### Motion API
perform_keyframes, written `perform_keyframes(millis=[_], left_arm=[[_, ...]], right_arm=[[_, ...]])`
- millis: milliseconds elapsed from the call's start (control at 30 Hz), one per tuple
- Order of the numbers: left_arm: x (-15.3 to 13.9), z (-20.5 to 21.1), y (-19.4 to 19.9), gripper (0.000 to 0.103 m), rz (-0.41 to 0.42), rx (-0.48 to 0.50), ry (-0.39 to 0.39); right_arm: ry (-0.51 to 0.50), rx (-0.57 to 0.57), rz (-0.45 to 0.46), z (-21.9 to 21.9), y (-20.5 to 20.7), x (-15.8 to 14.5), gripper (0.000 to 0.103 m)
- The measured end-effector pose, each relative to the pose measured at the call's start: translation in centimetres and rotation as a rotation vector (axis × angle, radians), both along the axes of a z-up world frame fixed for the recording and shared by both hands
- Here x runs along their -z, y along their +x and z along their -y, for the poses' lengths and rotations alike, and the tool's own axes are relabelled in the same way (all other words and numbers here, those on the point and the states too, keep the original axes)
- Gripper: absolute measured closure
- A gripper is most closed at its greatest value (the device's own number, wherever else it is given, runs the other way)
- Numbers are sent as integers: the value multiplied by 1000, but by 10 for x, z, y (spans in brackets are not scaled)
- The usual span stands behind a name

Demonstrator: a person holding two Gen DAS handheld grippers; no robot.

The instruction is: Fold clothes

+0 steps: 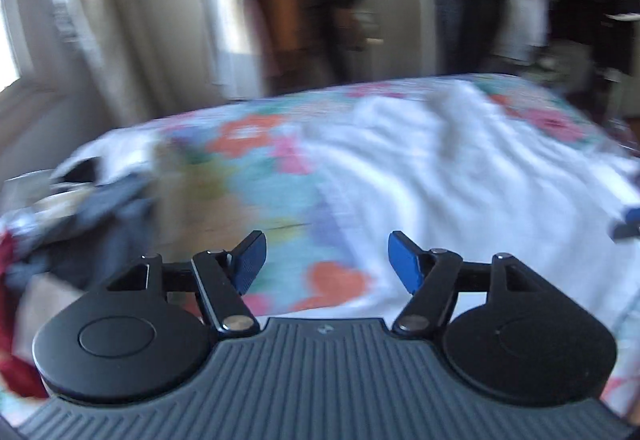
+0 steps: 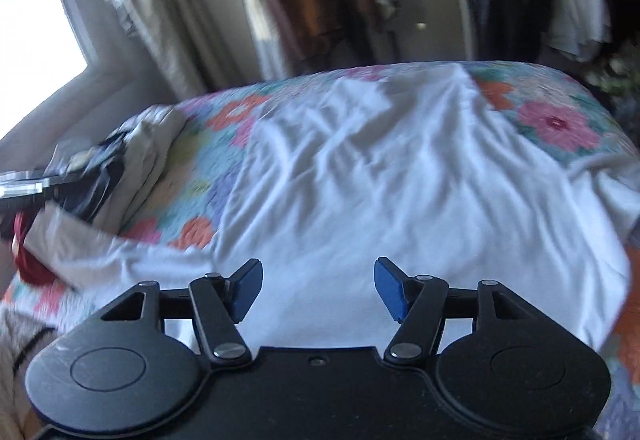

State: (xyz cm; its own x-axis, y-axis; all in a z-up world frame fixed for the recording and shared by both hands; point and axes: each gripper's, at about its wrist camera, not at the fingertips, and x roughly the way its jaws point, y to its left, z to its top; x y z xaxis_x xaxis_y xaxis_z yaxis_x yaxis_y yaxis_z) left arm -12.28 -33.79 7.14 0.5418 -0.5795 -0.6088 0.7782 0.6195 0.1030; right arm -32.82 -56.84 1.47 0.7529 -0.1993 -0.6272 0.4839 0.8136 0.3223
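Lying spread and rumpled across the bed (image 2: 560, 127), white shirt (image 2: 380, 167) unfolded; folding not begun. Left claw (image 1: 326, 262) and right claw (image 2: 318, 290) gape, empty.

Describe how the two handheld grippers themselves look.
Both look alike: the left gripper and right gripper have blue textured pads on black linkage arms with silver pivot pins and round black discs. The left's base plate is ribbed grey; the right's is plain black. No cables visible.
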Motion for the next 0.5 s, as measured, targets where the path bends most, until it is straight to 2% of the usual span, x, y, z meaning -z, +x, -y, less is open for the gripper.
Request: perform_keyframes(millis=[100, 167, 267, 433, 500], left_arm=[[23, 67, -38, 36, -43, 167, -28], [45, 105, -62, 36, -116, 246, -48], [80, 146, -81, 36, -180, 306, -28], [137, 170, -88, 36, -272, 280, 44], [147, 169, -85, 36, -260, 258, 81]], right_arm=[[52, 139, 46, 53, -32, -6, 36], [73, 217, 71, 89, -57, -7, 36], [146, 332, 100, 142, -102, 1, 36], [279, 456, 107, 202, -152, 39, 36], [304, 496, 107, 219, -159, 56, 35]])
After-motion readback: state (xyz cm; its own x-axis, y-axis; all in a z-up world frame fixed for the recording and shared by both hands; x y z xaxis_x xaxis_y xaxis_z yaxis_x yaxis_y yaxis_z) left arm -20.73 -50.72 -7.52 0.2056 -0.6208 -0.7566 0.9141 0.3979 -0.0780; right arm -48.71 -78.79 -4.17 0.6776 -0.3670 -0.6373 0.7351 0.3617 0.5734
